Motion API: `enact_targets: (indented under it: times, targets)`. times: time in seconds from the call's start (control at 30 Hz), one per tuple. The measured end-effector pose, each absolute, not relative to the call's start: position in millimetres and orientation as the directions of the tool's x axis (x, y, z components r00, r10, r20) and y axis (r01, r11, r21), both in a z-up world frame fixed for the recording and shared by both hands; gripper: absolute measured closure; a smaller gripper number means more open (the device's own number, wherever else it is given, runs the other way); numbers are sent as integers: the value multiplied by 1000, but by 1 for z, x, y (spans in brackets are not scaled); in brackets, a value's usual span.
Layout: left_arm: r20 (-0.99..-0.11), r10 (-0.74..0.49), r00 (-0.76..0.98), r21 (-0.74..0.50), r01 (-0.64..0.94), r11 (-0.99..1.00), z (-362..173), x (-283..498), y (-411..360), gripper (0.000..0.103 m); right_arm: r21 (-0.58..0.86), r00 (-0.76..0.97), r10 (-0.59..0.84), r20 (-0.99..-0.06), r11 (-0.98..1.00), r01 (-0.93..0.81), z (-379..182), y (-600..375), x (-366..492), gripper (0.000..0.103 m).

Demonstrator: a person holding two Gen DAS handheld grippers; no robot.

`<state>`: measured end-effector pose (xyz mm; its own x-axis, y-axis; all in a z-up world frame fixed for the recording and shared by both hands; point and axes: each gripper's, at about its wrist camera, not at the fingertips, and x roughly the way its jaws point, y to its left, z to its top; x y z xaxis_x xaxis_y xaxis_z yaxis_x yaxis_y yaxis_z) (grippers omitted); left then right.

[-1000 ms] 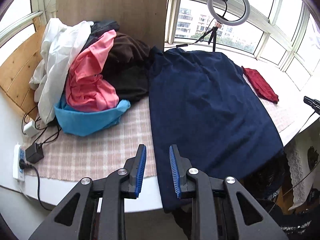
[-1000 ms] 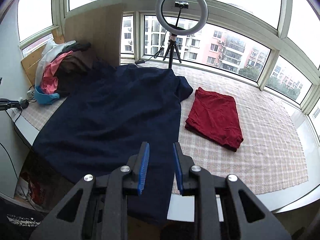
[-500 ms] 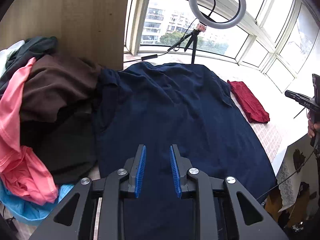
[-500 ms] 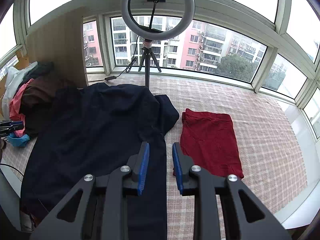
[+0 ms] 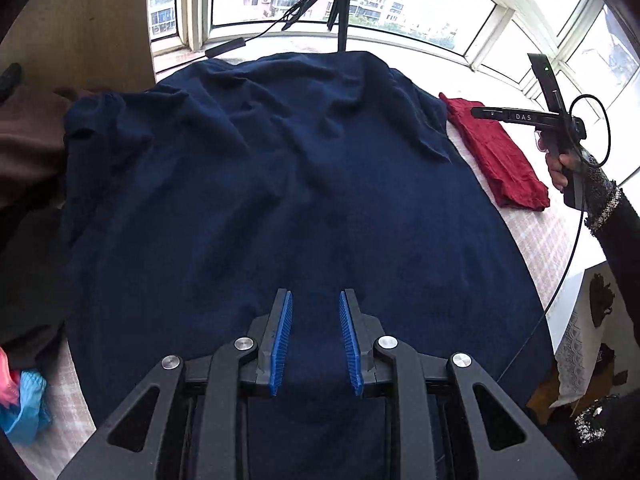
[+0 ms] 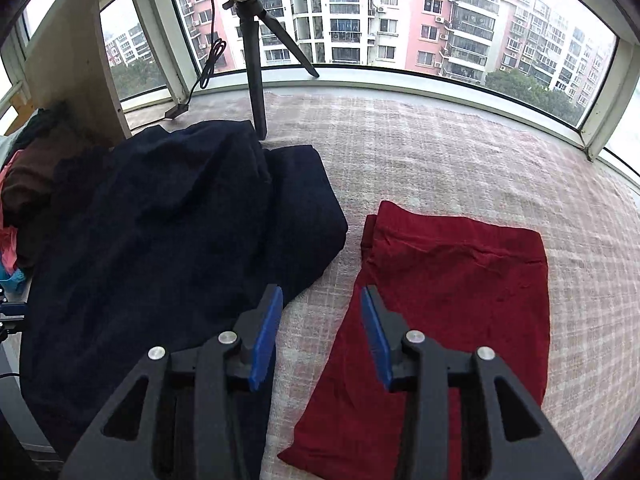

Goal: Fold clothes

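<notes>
Checked cloth [image 6: 460, 152] over the bench, tower blocks beyond the windows. Left claw [image 5: 315, 300] poised above the navy garment [image 5: 280, 184], blue pads slightly apart, nothing between. Only from this side: right hand [image 5: 560, 168] and its handle, off to the right. Right claw [image 6: 322, 294] just been opening, empty, straddling bare cloth: navy garment left, folded red garment [image 6: 452, 280] right. Tripod [image 6: 256, 80] ahead.

Black grippers [image 5: 314, 300], blue ribbed pads [image 6: 266, 338]; sparkly black sleeve [image 5: 616, 216]
</notes>
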<state>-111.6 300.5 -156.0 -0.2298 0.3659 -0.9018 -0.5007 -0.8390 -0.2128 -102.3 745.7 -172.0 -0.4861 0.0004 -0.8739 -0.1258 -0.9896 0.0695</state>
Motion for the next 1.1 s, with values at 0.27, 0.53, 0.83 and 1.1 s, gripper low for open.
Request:
enact_targets:
  times: [0.27,0.53,0.83,1.1]
  targets:
    - [-941,291,-175,-204,-395,-896,-185,-108,321,80,161,-456,-149,-878,-987,12,-224,763,-154,63]
    - [-940,292,-177,-180,-470,-864,-172,-115,378,80,261,-547,-251,-799,-963,60,-178,780,-94,94]
    - [-877,454,-157,-217,-715,-665,-161,-146,546,79,253,-599,-236,-765,-966,57,-176,823,-164,57]
    - [-870,464,-167,-156,-799,-580,-190,-169,646,74,220,-463,-288,-838,-955,197,-220,803,-224,74]
